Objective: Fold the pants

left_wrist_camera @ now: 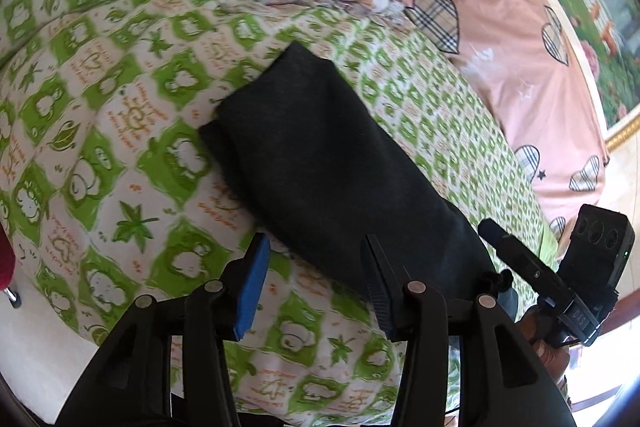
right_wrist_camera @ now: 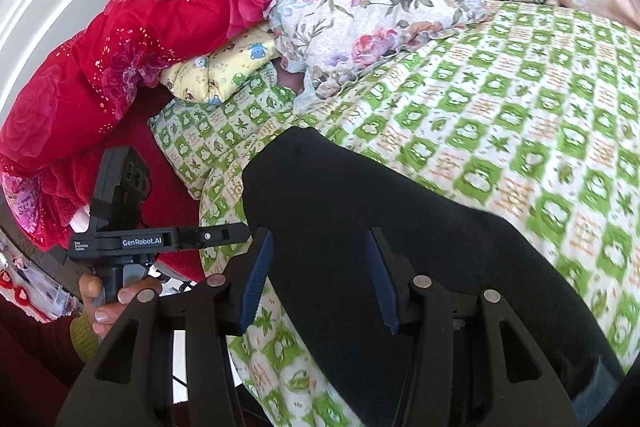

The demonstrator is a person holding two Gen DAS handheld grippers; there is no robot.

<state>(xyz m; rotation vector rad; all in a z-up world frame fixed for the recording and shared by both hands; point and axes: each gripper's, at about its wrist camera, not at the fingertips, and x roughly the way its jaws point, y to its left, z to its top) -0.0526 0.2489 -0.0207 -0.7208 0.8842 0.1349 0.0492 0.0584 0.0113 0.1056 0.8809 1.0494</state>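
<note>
Jaws apart; dark pants (right_wrist_camera: pixel 360 227) between right gripper's (right_wrist_camera: pixel 318 277) fingers

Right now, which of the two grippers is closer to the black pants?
Right. The right gripper sits open directly over the black pants; the left gripper, also open, sits mostly over the green bedspread beside them.

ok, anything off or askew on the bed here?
Nothing damaged or spilled. The dark pants lie as a narrow folded strip, slanted across the green checked bedspread. Both the left gripper and right gripper are open. Pillows and quilts are heaped behind.
</note>
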